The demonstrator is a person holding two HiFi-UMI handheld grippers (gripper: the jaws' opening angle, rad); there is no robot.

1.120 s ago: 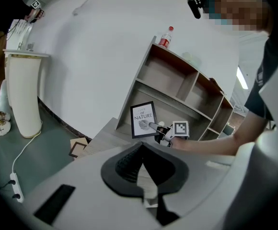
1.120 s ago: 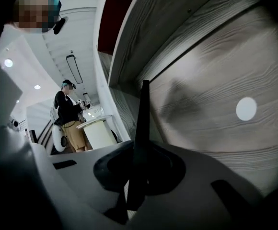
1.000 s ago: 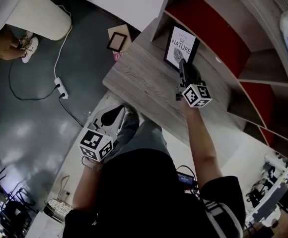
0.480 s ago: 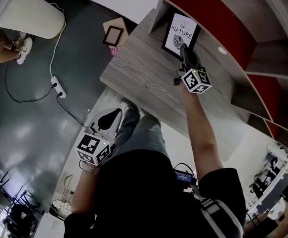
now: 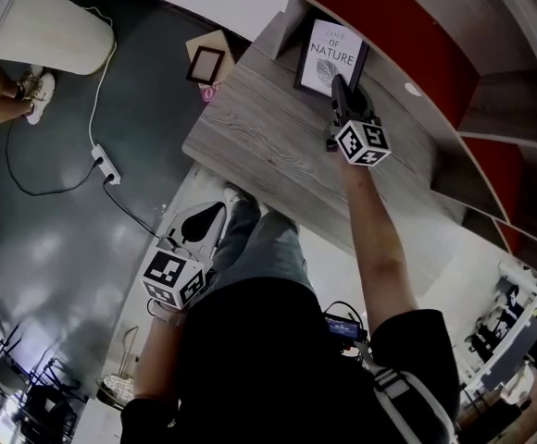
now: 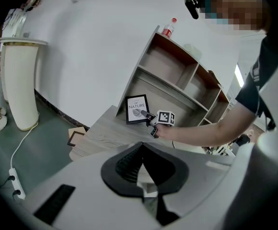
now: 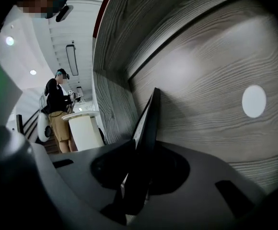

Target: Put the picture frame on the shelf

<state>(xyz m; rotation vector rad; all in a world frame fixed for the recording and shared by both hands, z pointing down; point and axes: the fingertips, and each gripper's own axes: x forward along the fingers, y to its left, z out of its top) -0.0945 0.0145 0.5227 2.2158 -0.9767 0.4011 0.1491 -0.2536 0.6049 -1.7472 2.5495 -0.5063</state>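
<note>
Right tool (image 5: 339, 89) opening, perhaps touching frame (image 5: 330, 55).

The picture frame (image 5: 330, 58) has a black rim. Its picture is white, with dark letters and a grey leaf. The table (image 5: 259, 146) is grey wood with wavy streaks. The shelf (image 5: 380, 26) is the same grey wood, but its back walls are red. A small white dot (image 5: 412, 89) shows on the grey wood. The floor (image 5: 46, 248) is dark grey and shiny, and a white cord (image 5: 105, 86) lies on it. Another frame (image 5: 206, 65) down there is dark, on a tan card. The left tool (image 5: 208, 218) is white with black pads, and its cube has black and white squares. The person's top (image 5: 259, 359) is black and the trousers (image 5: 259, 248) are grey.
</note>
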